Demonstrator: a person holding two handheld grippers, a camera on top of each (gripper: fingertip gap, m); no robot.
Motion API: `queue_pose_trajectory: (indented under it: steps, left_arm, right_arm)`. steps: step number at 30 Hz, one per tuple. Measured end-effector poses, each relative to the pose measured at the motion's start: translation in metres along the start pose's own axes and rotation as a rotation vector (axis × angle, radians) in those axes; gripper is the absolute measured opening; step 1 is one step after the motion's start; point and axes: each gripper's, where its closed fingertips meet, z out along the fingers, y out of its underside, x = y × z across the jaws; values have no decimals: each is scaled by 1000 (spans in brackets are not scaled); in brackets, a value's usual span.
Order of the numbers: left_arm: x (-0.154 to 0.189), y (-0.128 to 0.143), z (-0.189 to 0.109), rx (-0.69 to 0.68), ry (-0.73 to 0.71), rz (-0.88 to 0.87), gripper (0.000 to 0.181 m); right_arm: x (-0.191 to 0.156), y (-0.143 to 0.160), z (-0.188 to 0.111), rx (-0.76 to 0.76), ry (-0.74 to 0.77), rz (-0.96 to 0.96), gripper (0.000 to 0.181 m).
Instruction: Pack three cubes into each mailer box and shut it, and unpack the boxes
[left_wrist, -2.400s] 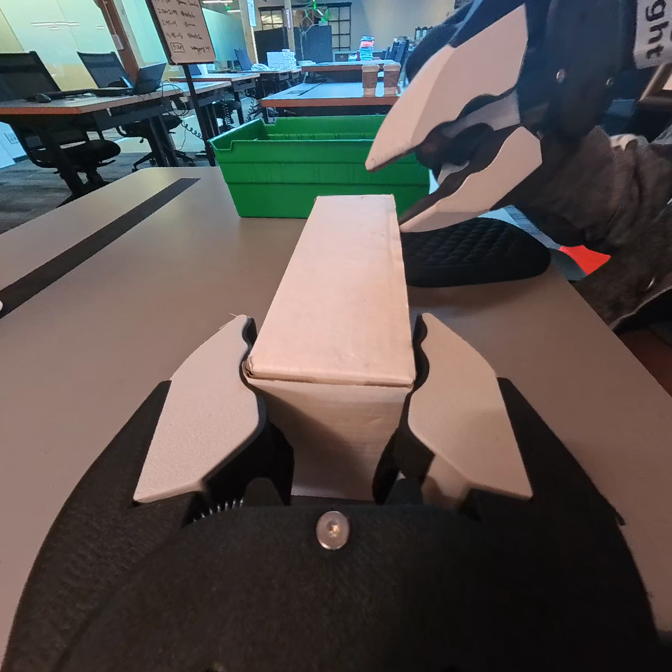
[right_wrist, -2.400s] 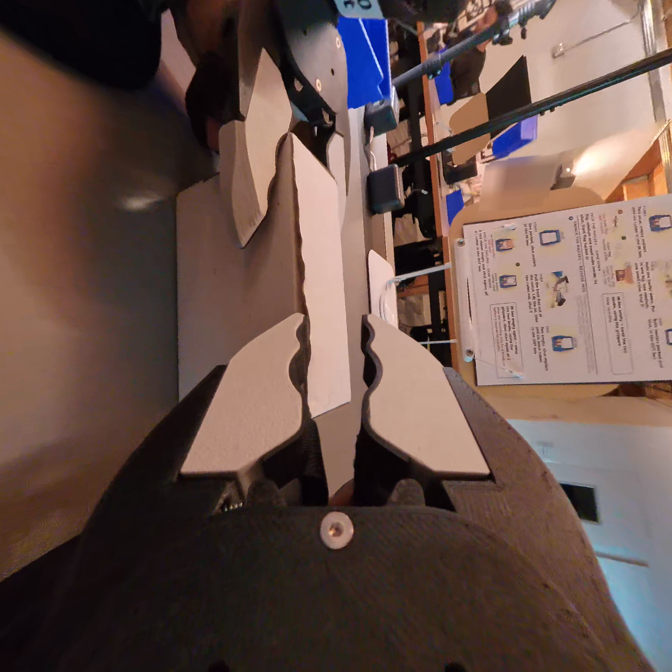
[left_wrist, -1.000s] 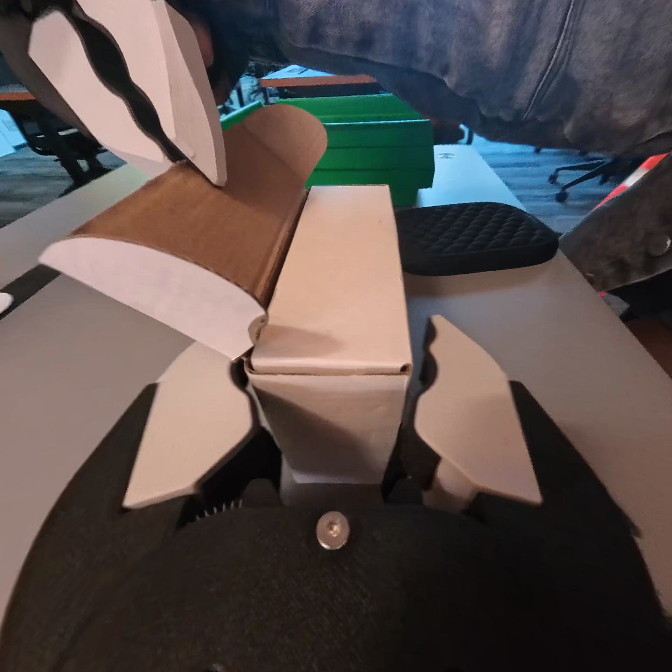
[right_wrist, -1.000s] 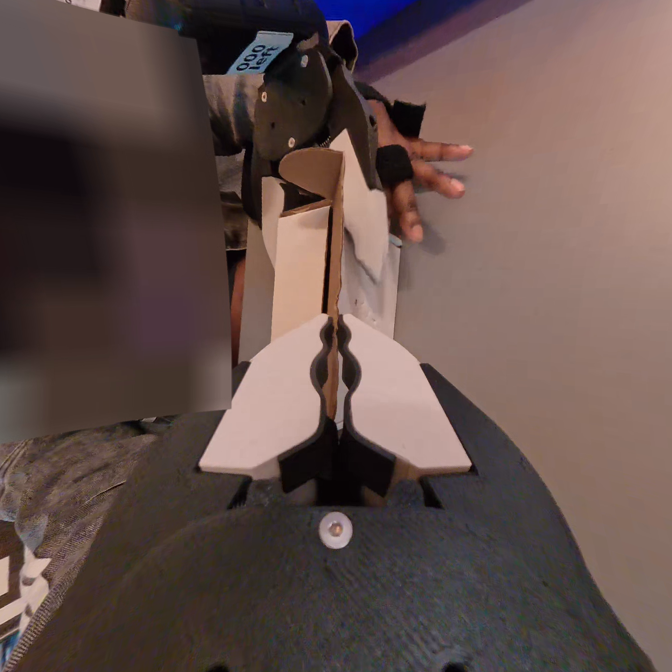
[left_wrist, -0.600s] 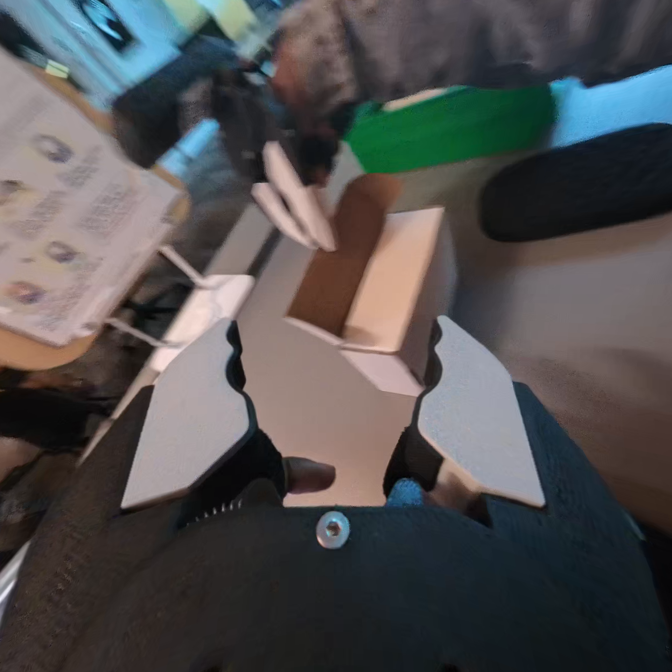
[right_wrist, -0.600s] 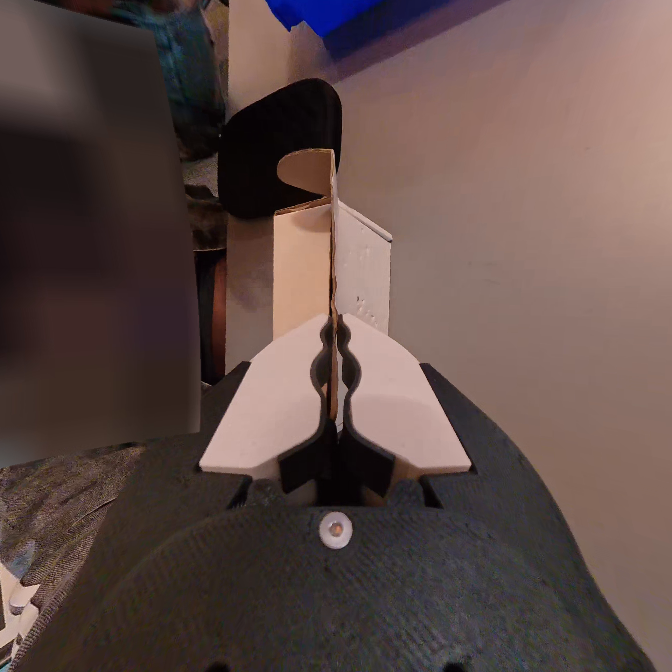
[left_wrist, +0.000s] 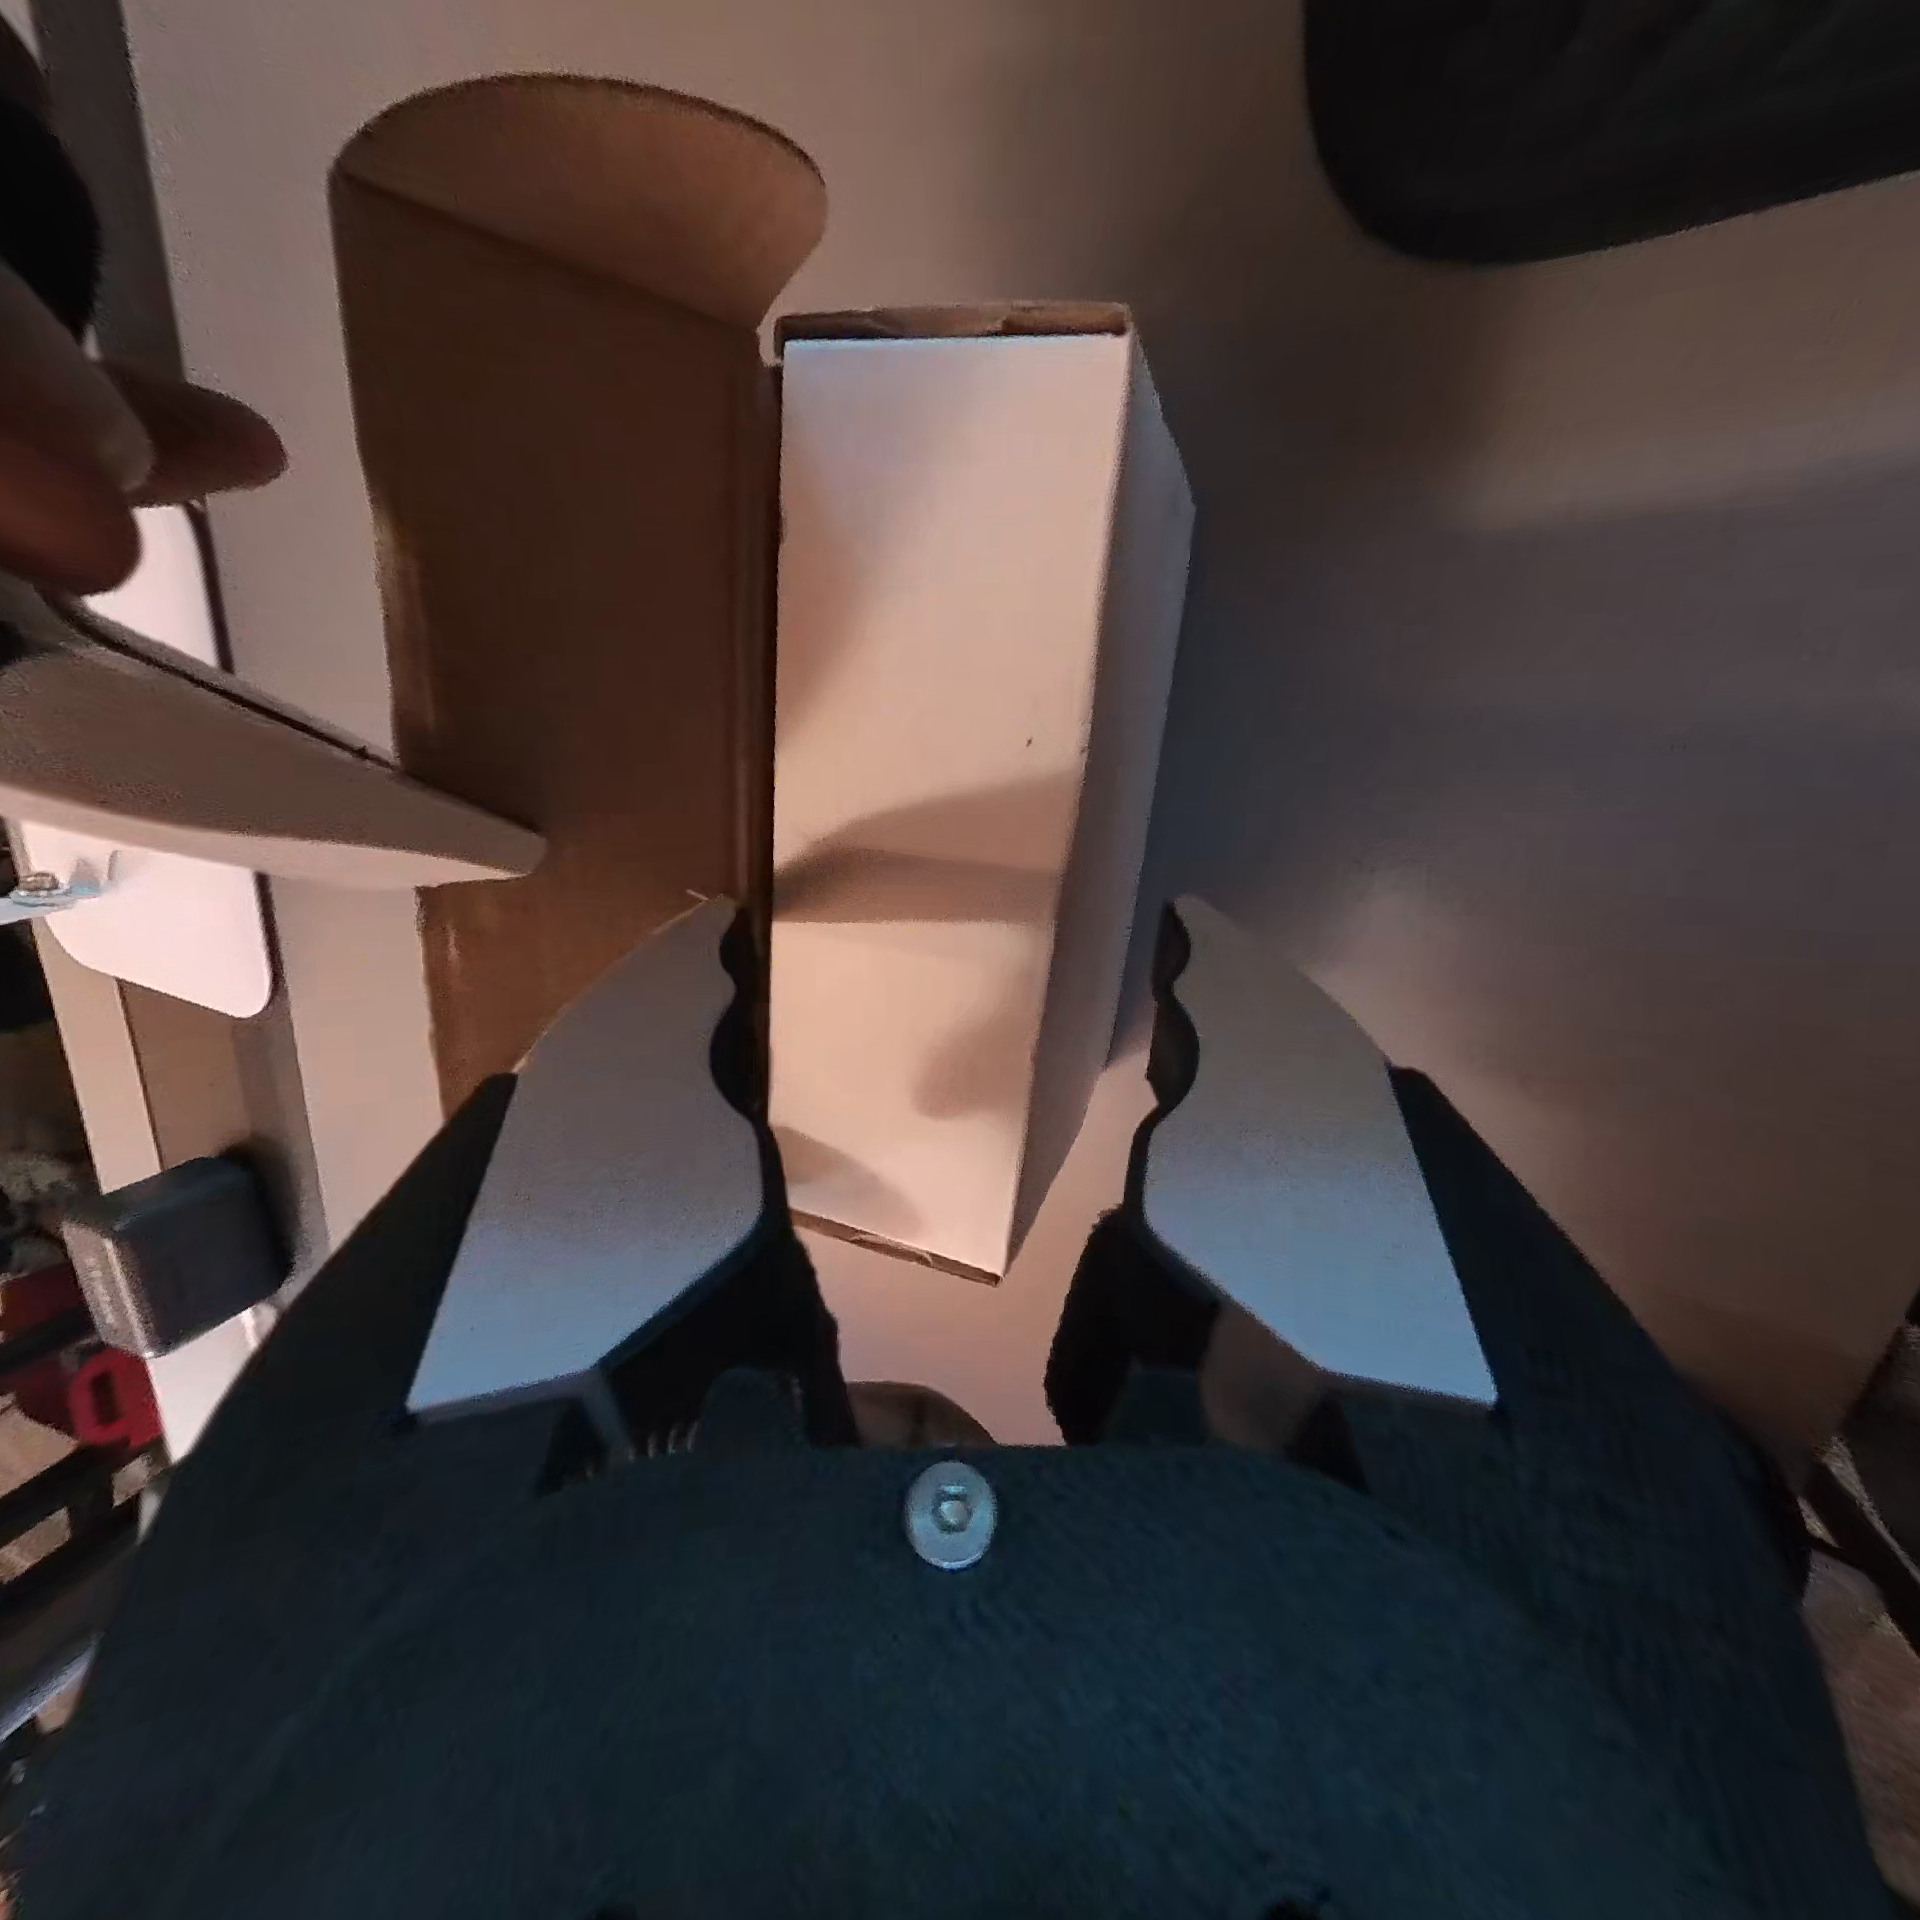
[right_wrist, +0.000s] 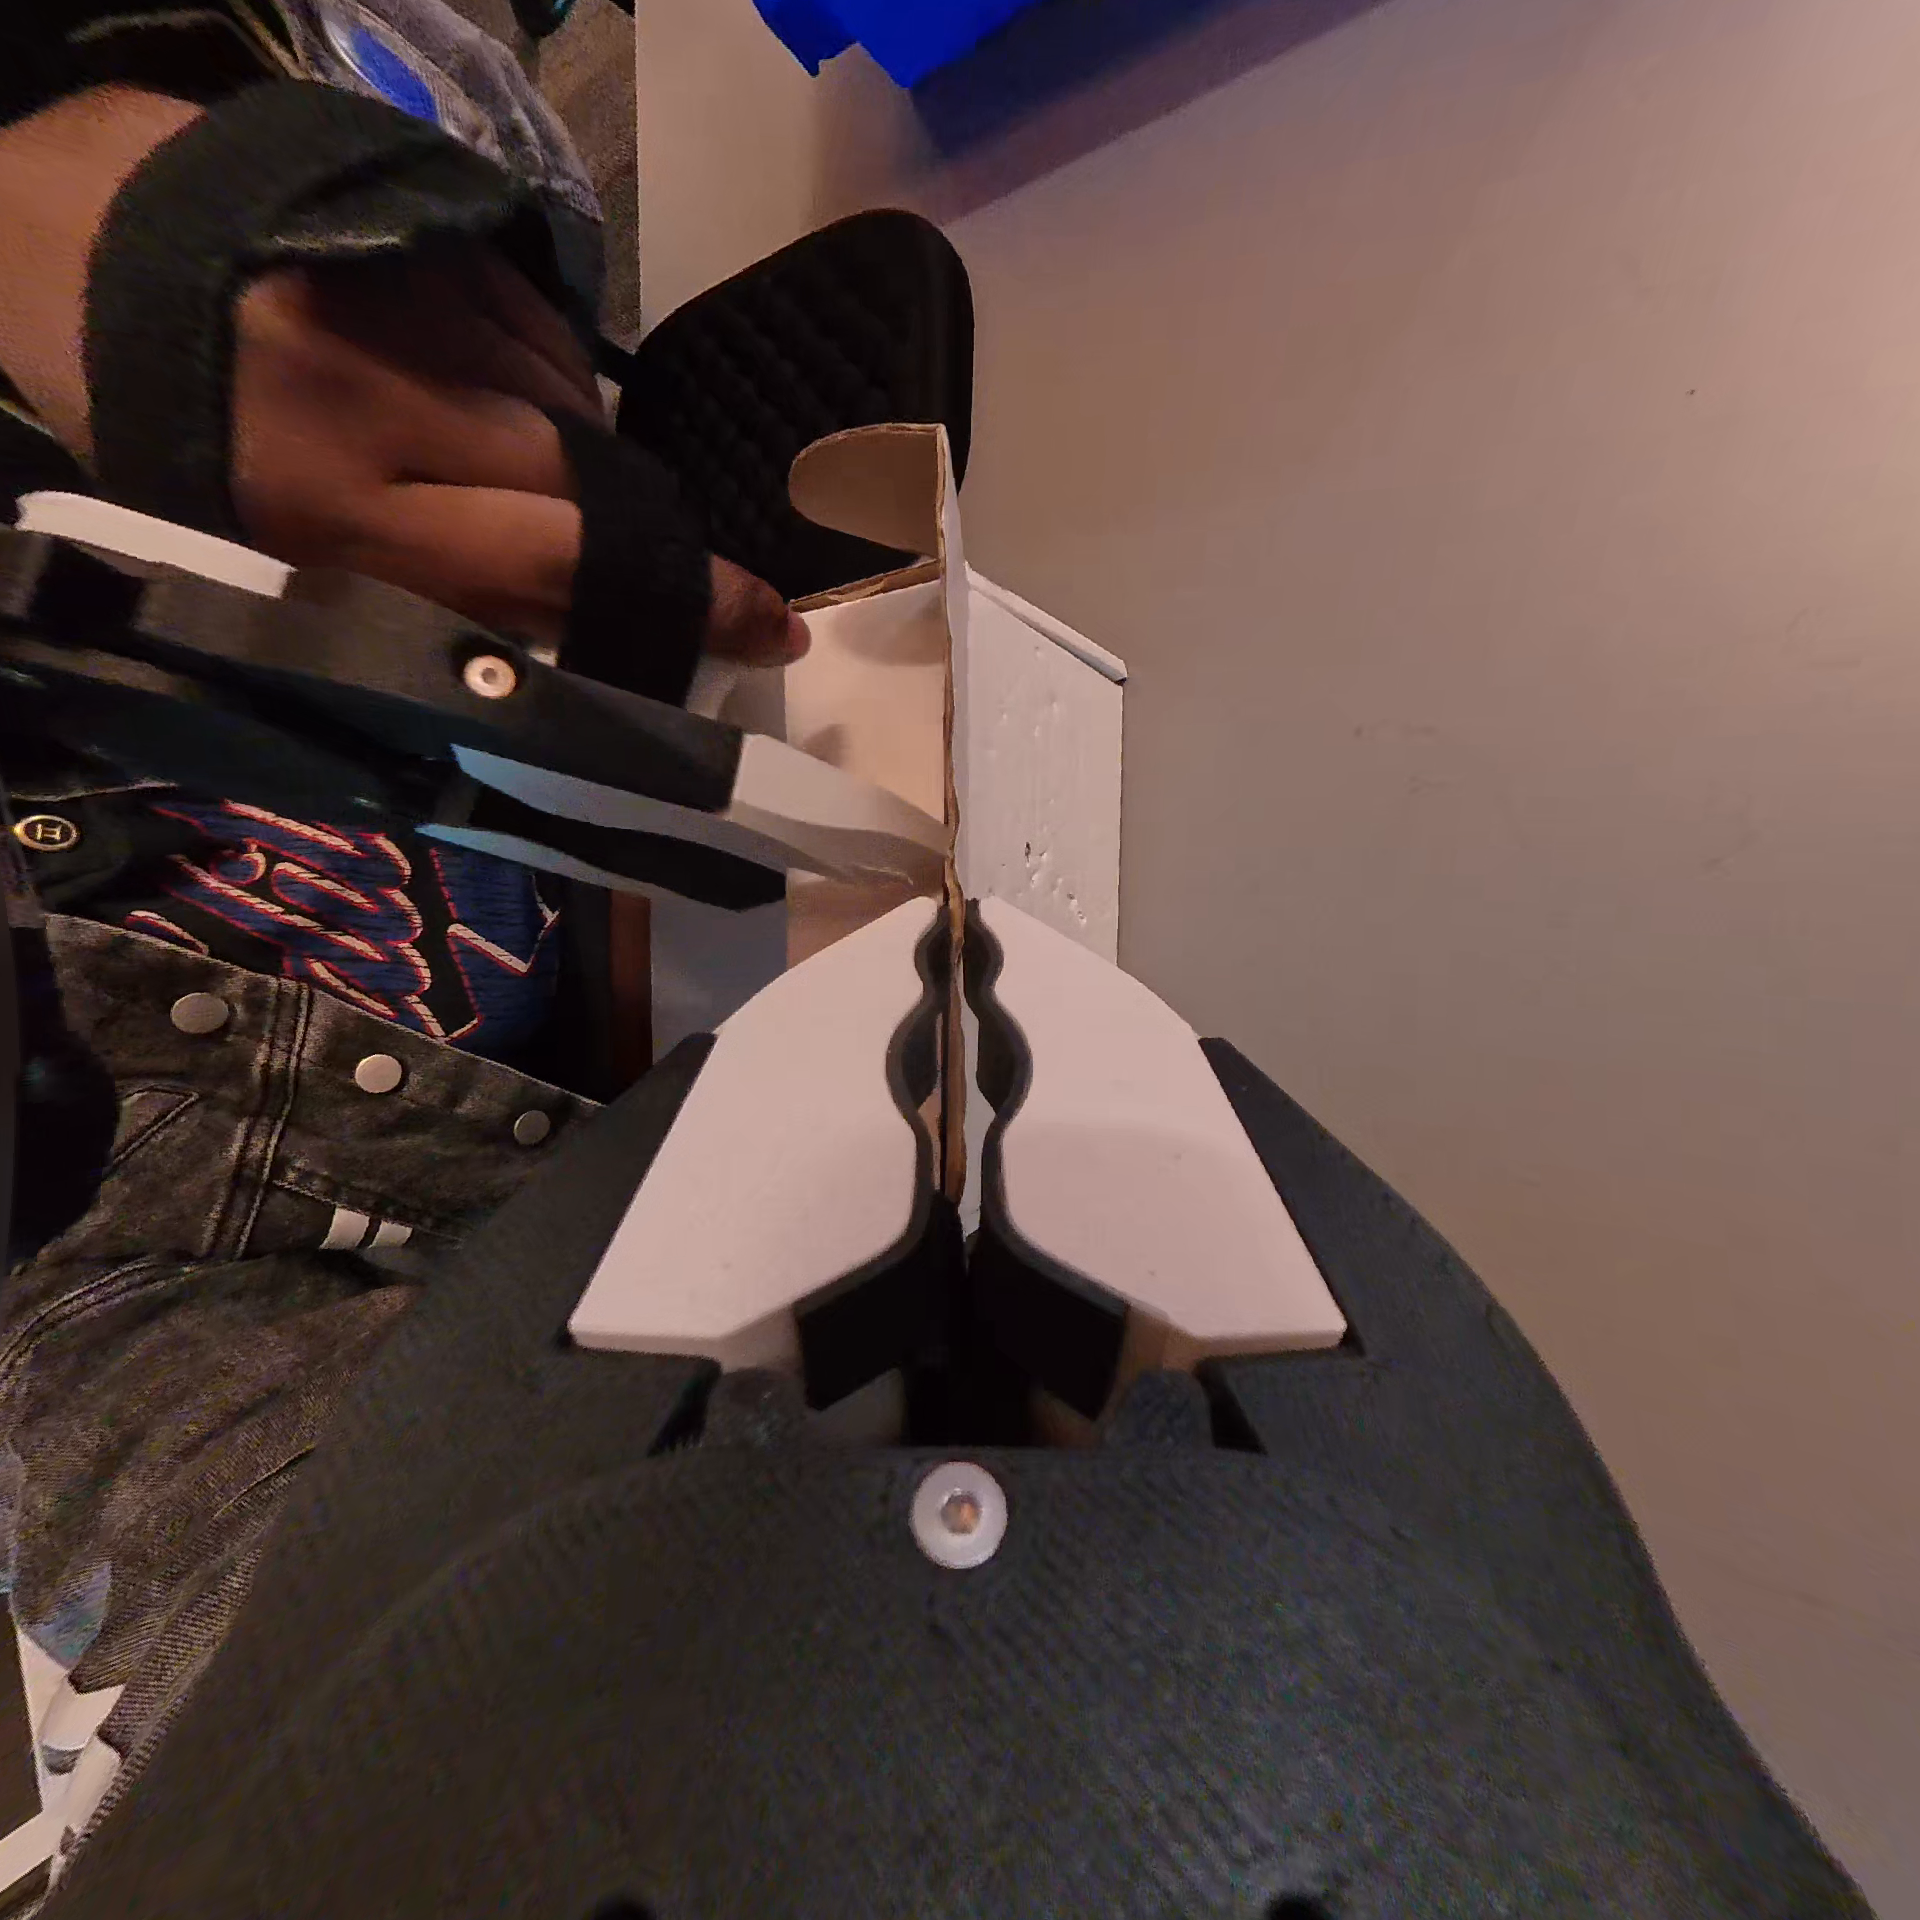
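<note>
A white mailer box (left_wrist: 935, 675) lies on the grey table (left_wrist: 1507, 675). Its lid flap (left_wrist: 561, 520) is swung open to the left, brown inside up. My left gripper (left_wrist: 948, 914) is open above the box's near end, one finger on each side. My right gripper (right_wrist: 956, 914) is shut on the thin cardboard edge of the lid flap (right_wrist: 948, 675). It comes in from the left in the left wrist view (left_wrist: 499, 842). The left gripper's fingers (right_wrist: 831, 821) point at the box (right_wrist: 1039, 779) in the right wrist view. No cubes show.
A black quilted pad (left_wrist: 1610, 104) lies on the table beyond the box; it also shows in the right wrist view (right_wrist: 810, 395). A white stand base (left_wrist: 156, 935) sits at the table's left edge. A blue bin (right_wrist: 883, 31) is far off. The person's strapped hand (right_wrist: 416, 447) is beside the box.
My left gripper let go of the box end, swung away and now looks down on the box with open jaws. My right gripper shut on the lid flap and pulled it open.
</note>
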Motion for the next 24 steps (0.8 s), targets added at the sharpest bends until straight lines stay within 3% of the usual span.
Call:
queue_pose_trajectory:
  steps: [1,13,21,24]
  left_arm:
    - [1,0,1,4,6,0,72]
    - [-1,3,4,39,-82,25,57]
    - [2,15,-1,62,-543,231,57]
    - [10,16,-1,93,-642,243,56]
  right_arm:
    - [0,0,0,0,-2,-1,2]
    - [-1,-1,-1,-12,19,-14,2]
    - [2,-22,-26,58,159,-83,1]
    - [0,-28,-29,49,206,-108,2]
